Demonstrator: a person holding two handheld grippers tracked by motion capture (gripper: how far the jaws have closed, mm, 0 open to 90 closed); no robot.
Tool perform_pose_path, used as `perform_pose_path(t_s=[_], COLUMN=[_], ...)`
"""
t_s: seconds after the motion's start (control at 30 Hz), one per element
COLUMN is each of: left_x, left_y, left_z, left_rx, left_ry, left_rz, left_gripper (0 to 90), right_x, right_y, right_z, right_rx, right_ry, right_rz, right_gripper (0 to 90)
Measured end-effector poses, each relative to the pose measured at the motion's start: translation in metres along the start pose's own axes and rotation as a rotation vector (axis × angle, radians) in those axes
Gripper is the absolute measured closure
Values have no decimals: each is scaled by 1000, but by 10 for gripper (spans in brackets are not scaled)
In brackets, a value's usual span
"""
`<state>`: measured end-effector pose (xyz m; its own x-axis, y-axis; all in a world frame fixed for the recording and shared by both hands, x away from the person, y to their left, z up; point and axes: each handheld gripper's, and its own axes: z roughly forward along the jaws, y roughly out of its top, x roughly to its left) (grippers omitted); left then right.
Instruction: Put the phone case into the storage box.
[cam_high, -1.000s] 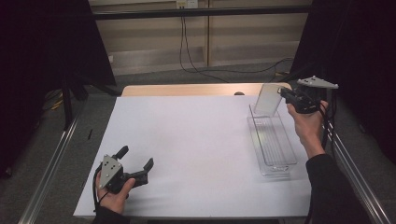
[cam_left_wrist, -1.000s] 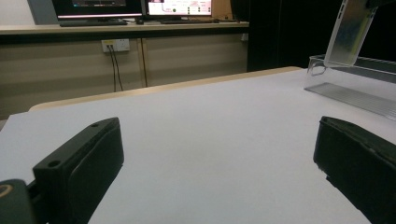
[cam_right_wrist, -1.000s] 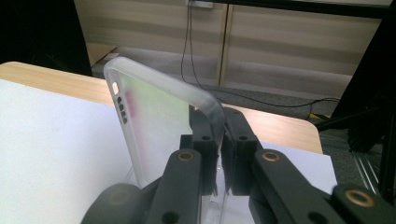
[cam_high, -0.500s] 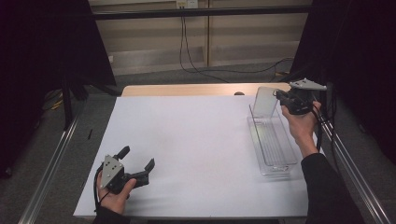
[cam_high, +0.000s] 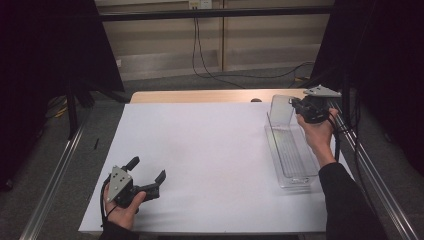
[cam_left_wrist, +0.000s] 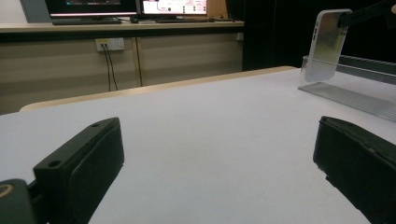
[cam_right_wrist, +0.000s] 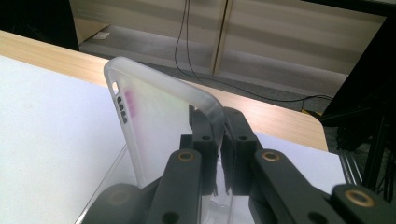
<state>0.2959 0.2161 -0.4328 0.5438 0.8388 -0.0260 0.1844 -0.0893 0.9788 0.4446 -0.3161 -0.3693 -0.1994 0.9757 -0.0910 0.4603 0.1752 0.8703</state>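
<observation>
Overhead: clear tray (cam_high: 292, 176) | close-up: right hand-held gripper (cam_right_wrist: 219, 140) pinching phone case (cam_right_wrist: 154, 126)

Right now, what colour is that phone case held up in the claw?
Frosted, see-through white phone case, clearest in the right gripper view.

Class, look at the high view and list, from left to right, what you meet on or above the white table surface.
Left gripper, jaws open, resting on the white sheet → clear phone case, held upright → clear tray → right gripper, shut on the phone case.
</observation>
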Motion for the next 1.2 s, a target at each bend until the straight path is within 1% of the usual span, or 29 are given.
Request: perform_pose_path(t_s=[0.03, 0.07, 0.1, 0.17, 0.23, 0.3, 0.43, 0.5, 0.63, 0.83, 0.97, 1.03, 1.17, 1.2], left_x=[-1, 0, 0, -1, -1, -1, -1, 0, -1, -1, -2, -2, -2, -2], left_y=[0, 0, 0, 0, 0, 0, 0, 0, 0, 0, 0, 0, 0, 0], left_z=[0, 0, 0, 0, 0, 0, 0, 0, 0, 0, 1, 1, 1, 1], left_rx=[-1, -1, -3, -5, -5, -4, -5, -2, -3, -2, -5, -5, -2, -3], left_ry=[-4, 0, -3, -6, -6, -6, -5, -5, -6, -2, -5, -3, 1, -3], left_rz=[-9, 1, -1, -9, -9, -3, -6, 4, 6, 10, 11, 10, 14, 8], left_gripper=[18, 18, 18, 18, 18, 18, 18, 18, 18, 19, 19, 19, 19, 19], right_x=[1, 1, 1, 1, 0, 0, 0, 0, 1, 0, -5, -7, -10, -11], right_y=[0, 0, -1, -1, -1, -2, -4, -5, -7, -6, -6, -6, -6, -6], right_z=[1, 2, 2, 3, 4, 5, 9, 10, 13, 16, 19, 20, 22, 22], right_rx=[1, 1, 0, -9, -14, -7, -4, 0, 4, 7, 12, 13, 17, 20], right_ry=[-5, -6, -2, -10, 0, -7, -9, -14, -12, -10, -5, -1, 7, 10], right_rz=[-8, -9, -13, -14, -11, -13, -11, -11, -16, -20, -5, -5, 16, 24], right_gripper=[850, 850, 850, 850, 850, 850, 850, 850, 850, 852, 852, 852, 852, 851])
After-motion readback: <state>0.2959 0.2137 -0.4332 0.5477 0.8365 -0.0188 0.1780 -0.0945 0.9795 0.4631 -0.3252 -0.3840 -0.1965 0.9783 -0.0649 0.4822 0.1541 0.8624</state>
